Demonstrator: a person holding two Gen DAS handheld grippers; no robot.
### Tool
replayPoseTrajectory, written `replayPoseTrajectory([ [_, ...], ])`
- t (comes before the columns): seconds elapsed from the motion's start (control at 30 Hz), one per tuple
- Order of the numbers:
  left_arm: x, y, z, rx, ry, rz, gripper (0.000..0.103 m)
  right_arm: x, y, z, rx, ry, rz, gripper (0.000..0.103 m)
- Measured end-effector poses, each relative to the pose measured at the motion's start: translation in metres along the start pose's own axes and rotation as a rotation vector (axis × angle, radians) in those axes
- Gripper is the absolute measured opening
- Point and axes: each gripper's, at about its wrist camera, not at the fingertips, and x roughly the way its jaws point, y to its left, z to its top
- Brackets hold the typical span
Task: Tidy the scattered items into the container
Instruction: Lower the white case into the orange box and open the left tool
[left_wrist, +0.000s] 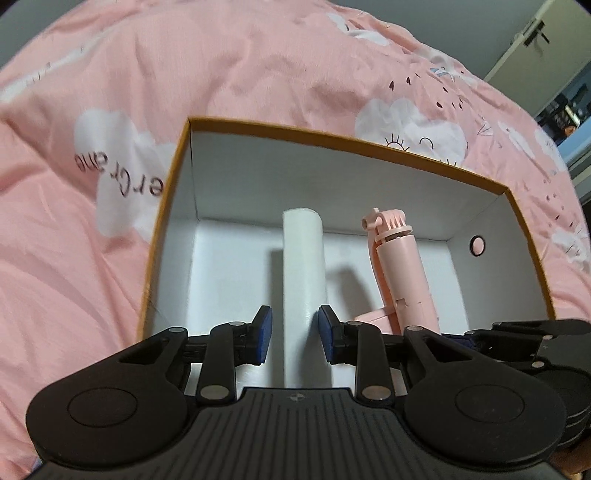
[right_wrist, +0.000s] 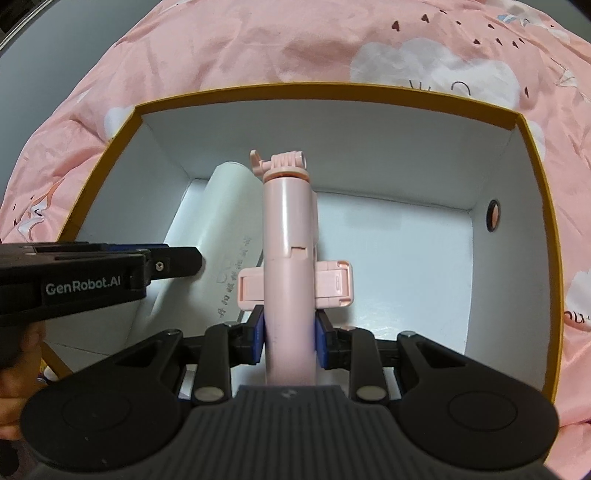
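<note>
An orange-rimmed box with a white inside lies on the bed. My left gripper is shut on a white roll that points down into the box, its far end near the back wall. In the right wrist view the roll slants at the left, with one left finger against it. My right gripper is shut on a pink selfie stick, which stands tilted in the box beside the roll. The stick shows right of the roll in the left wrist view.
A pink duvet with white clouds surrounds the box. The box's right wall has a round hole. A person's hand holds the left tool. Bare white floor lies to the right of the stick.
</note>
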Motion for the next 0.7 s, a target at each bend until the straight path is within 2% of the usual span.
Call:
replayPoseTrajectory([
  [0.2, -0.004, -0.006, -0.002, 0.063, -0.016, 0.069, 0.032, 0.002, 0.007, 0.003, -0.010, 0.017, 0.006, 0.029],
  [0.37, -0.003, -0.007, -0.002, 0.096, -0.017, 0.105, 0.023, 0.010, 0.014, 0.010, -0.003, 0.044, 0.030, 0.029],
  [0.57, -0.020, 0.002, 0.001, 0.069, -0.068, 0.027, 0.023, 0.015, 0.024, 0.015, -0.017, 0.061, 0.036, 0.029],
  [0.7, -0.047, 0.010, 0.000, 0.075, -0.153, -0.016, 0.024, 0.020, 0.026, 0.019, -0.010, 0.079, 0.024, 0.029],
])
